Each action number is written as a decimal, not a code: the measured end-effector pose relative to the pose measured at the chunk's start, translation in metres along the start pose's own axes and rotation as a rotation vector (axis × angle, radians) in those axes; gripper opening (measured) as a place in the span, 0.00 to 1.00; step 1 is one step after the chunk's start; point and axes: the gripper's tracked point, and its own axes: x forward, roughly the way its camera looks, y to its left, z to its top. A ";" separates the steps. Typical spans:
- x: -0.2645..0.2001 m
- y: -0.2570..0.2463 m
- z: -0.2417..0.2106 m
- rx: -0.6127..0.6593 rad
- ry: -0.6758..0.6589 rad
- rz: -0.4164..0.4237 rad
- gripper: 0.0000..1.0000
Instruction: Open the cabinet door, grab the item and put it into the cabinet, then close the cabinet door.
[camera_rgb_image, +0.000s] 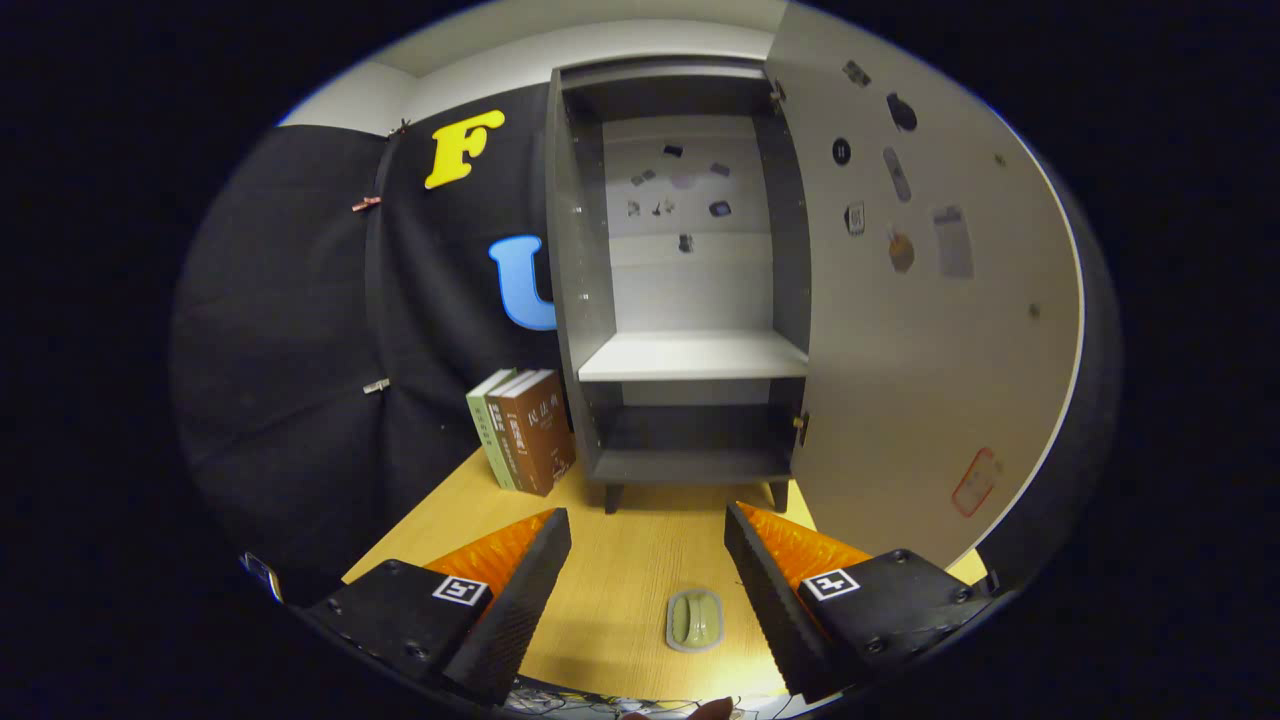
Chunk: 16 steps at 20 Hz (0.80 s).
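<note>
- Item (694, 619): a small pale-green oblong piece with a lighter rim lies flat on the bench (640, 560), long axis running 12 to 6 o'clock toward the cabinet (690, 290).
- It sits between the fingers of the hand-held gripper (648, 540), which stand apart and touch nothing.
- Cabinet door (920, 330) hangs open at 2 o'clock.
- Books (525, 430) stand at 10 o'clock, beside the cabinet.

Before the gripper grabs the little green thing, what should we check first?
1. Cabinet door open wide: ok.
2. Shelf bare, ready for the item: ok.
3. Gripper fingers apart: ok.
4. Small green item lies between the fingers on the wooden table: ok.
5. Fingers touching the item: not ok, both stand apart from it.
6. Books left of the cabinet, off the path: ok.
</note>
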 end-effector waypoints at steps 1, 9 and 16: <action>0.005 -0.003 -0.010 -0.004 0.022 -0.006 0.98; 0.032 -0.022 -0.080 -0.031 0.151 -0.050 0.98; 0.043 -0.035 -0.119 -0.022 0.230 -0.084 0.98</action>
